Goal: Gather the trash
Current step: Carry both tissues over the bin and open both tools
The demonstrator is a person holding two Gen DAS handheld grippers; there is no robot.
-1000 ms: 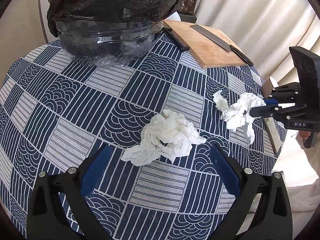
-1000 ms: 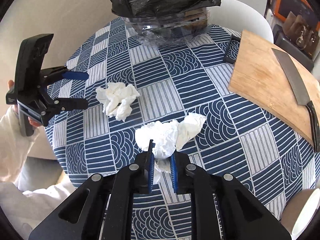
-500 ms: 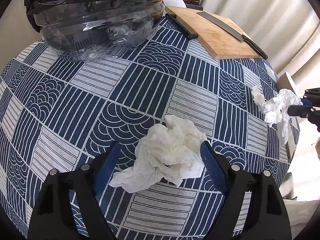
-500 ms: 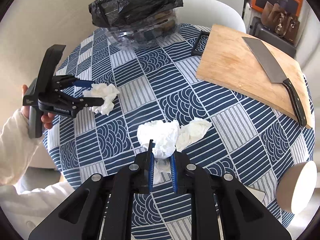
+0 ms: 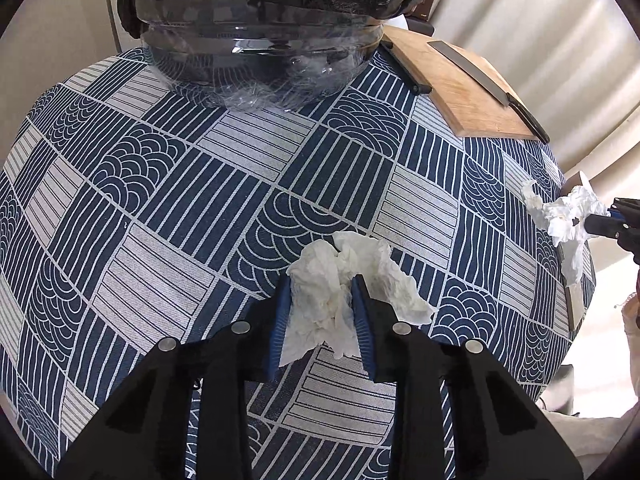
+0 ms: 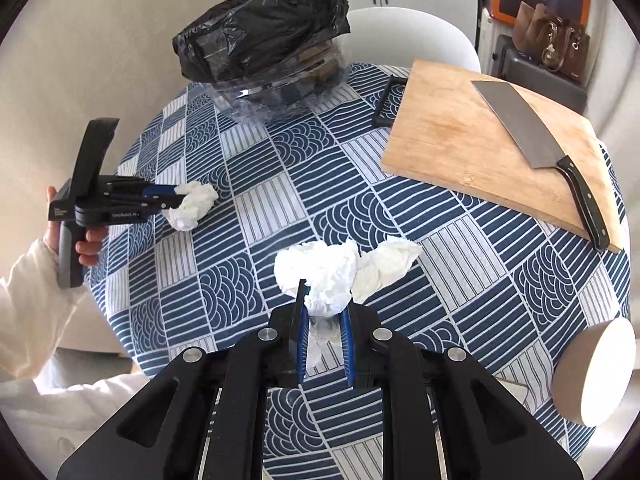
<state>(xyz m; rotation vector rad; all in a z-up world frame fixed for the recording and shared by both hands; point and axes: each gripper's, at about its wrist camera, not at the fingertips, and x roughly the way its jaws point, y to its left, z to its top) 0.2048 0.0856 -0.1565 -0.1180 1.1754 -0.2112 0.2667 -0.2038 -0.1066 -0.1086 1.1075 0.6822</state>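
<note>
My left gripper (image 5: 322,286) is shut on a crumpled white tissue (image 5: 340,284) just above the blue patterned tablecloth (image 5: 200,184); it also shows in the right wrist view (image 6: 180,202) with that tissue (image 6: 196,204). My right gripper (image 6: 325,302) is shut on a second crumpled white tissue (image 6: 332,272), held above the cloth; this tissue shows at the right edge of the left wrist view (image 5: 564,216). A clear bin lined with a black trash bag (image 5: 256,28) stands at the far side of the table, also in the right wrist view (image 6: 264,52).
A wooden cutting board (image 6: 488,140) with a cleaver (image 6: 532,140) lies at the right back. A black frame-like object (image 6: 386,104) lies beside it. A pale round object (image 6: 592,372) sits at the table's right edge. A white chair (image 6: 412,36) stands behind the table.
My left gripper has moved onto the tissue in front of it and closed on it. My right gripper has risen with its tissue still held.
</note>
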